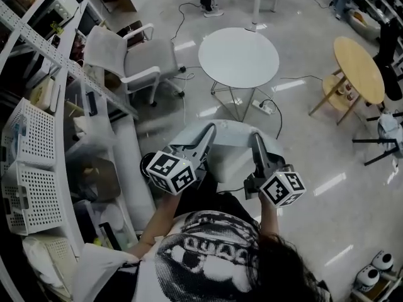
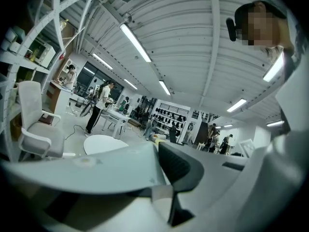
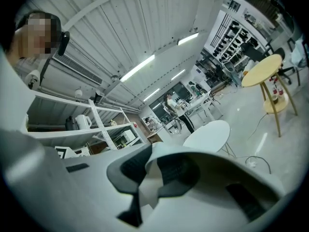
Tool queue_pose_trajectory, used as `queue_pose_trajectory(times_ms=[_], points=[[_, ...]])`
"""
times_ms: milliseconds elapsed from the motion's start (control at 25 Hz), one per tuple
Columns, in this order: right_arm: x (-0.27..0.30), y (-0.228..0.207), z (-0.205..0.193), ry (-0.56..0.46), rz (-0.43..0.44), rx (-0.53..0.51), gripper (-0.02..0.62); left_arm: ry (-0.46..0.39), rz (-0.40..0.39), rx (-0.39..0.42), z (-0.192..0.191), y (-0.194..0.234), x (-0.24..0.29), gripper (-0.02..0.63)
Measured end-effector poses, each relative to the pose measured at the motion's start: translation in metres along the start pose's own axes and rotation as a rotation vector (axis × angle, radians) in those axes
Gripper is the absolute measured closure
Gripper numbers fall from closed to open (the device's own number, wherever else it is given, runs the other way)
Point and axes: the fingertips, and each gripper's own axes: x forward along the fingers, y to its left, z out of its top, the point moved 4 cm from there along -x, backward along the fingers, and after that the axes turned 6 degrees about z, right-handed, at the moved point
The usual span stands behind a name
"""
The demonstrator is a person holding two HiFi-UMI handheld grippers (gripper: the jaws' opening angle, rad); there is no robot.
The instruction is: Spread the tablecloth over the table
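Observation:
A pale tablecloth [image 1: 228,145] hangs bunched between my two grippers in front of the person's chest. My left gripper [image 1: 206,133] is shut on its left edge; a pale fold [image 2: 161,195] shows pinched between the dark pads. My right gripper [image 1: 257,142] is shut on the right edge, with a strip of cloth [image 3: 147,187] between its pads. The round white table [image 1: 238,56] stands bare a step ahead on the shiny floor, also seen as the table [image 2: 104,143] in the left gripper view and the table [image 3: 210,133] in the right gripper view. Both grippers point level towards it.
A grey office chair [image 1: 135,58] stands left of the table. White shelving [image 1: 44,61] with baskets [image 1: 28,168] lines the left side. A round wooden table [image 1: 359,68] stands at the right. A power strip [image 1: 266,107] and cables lie on the floor under the white table.

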Motion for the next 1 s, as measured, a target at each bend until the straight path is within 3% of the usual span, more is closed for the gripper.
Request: queue_pose_trajectory(times_ms=[360, 760, 1000], points=[[0.072, -0.038, 0.013, 0.009, -0.015, 0.010, 0.563, 0.005, -0.013, 0.003, 0.018, 0.054, 0.062, 0.561], [0.181, -0.076, 0.045, 0.003, -0.073, 0.022, 0.563, 0.041, -0.072, -0.034, 0.061, 0.135, 0.154, 0.561], [0.233, -0.092, 0.066, 0.018, -0.090, -0.011, 0.558, 0.033, -0.104, -0.012, 0.086, 0.172, 0.199, 0.561]])
